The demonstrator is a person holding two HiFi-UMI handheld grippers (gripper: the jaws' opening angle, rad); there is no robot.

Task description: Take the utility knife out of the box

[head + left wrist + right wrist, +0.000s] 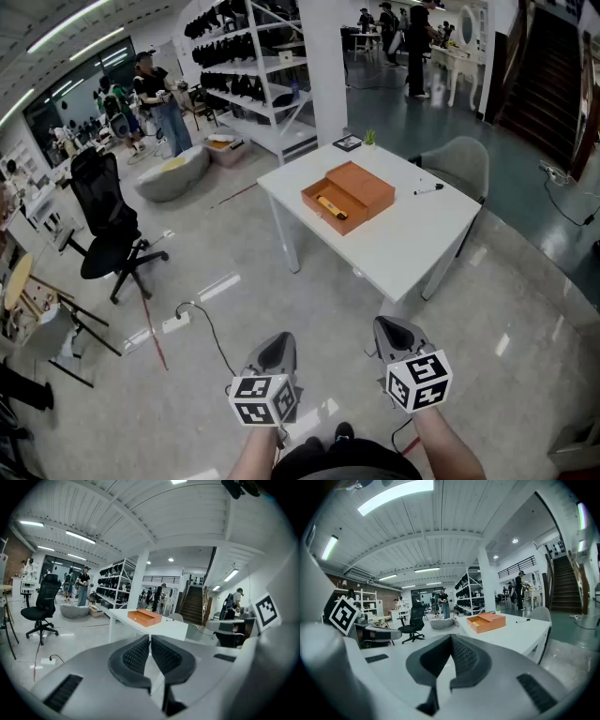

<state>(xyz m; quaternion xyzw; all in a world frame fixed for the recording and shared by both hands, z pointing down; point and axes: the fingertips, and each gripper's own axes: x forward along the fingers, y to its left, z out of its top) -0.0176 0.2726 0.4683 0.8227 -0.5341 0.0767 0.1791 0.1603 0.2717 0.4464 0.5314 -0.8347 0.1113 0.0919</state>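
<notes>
An open orange box (348,196) sits on a white table (412,246) some way ahead of me. A yellow utility knife (330,207) lies in its lower tray. The box (144,617) appears small and far off in the left gripper view, and the box (486,621) also shows in the right gripper view. My left gripper (274,352) and right gripper (395,332) hang low near my body, well short of the table. Both are shut with nothing between the jaws.
A black marker (428,189) and a small potted plant (369,137) lie on the table. A grey chair (459,164) stands behind it. A black office chair (105,225) and a power strip (174,322) with cable are on the floor at left. Shelving and people are further back.
</notes>
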